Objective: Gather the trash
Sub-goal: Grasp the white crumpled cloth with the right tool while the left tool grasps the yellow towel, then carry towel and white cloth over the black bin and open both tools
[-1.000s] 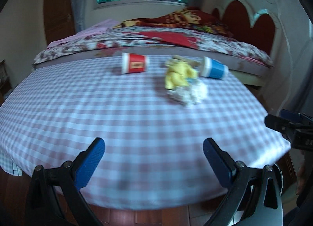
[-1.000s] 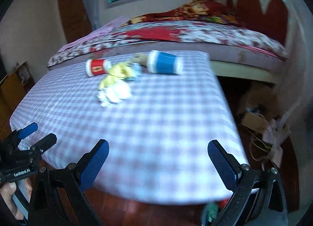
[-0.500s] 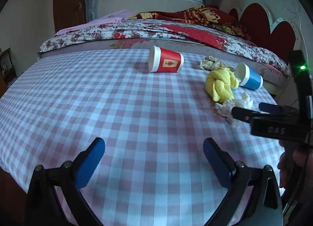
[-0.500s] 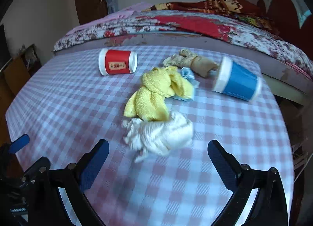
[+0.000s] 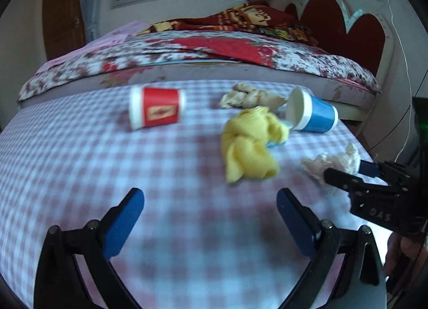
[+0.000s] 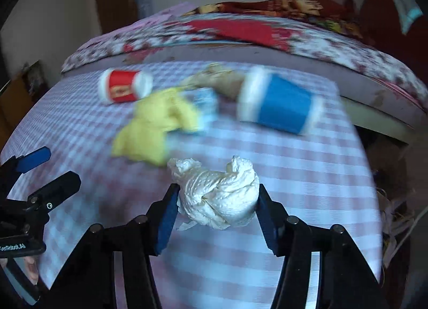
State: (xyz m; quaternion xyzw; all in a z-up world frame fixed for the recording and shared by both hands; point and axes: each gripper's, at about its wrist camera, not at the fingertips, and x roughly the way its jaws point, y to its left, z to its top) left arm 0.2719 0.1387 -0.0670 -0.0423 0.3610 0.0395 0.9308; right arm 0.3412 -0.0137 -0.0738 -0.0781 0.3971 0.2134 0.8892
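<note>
One wad of white paper towel [image 6: 218,199] sits between my right tongs [image 6: 216,210], both blue pads touching its sides, jaws closing on it as I write. It lies on the checked tablecloth [image 6: 307,175], at the near right part of the table, just in front of the yellow cloth [image 6: 157,127].

Notes for the squeeze: the wad is soft and springy, so I judge it wants a firm close until the paper stops giving, not a light pinch. The pads [image 6: 167,218] sit about mid-height on the wad, which looks good. A loose tail of paper hangs at the lower left; if I lift straight up it should come along.

Keep clear of the yellow cloth. Its near corner lies just beside the wad's left top, and a sideways drag could catch it. Lift first, then carry.

Other trash, further out: blue paper cup [image 6: 278,104] on its side beyond the wad; red paper cup [image 6: 124,89] on its side, far left; a crumpled brown paper [image 5: 250,96] between the cups; something pale blue tucked under the yellow cloth, too blurred to name.

My left tongs [image 5: 210,218] hang spread wide over bare cloth, holding nothing, aimed roughly toward the yellow cloth. From the left view the right tongs [image 5: 345,171] show at the wad [image 5: 331,163].

No bin shows in either view; I cannot tell where the wad goes.

Beyond the table: a bed [image 5: 187,57] with a flowered cover.
</note>
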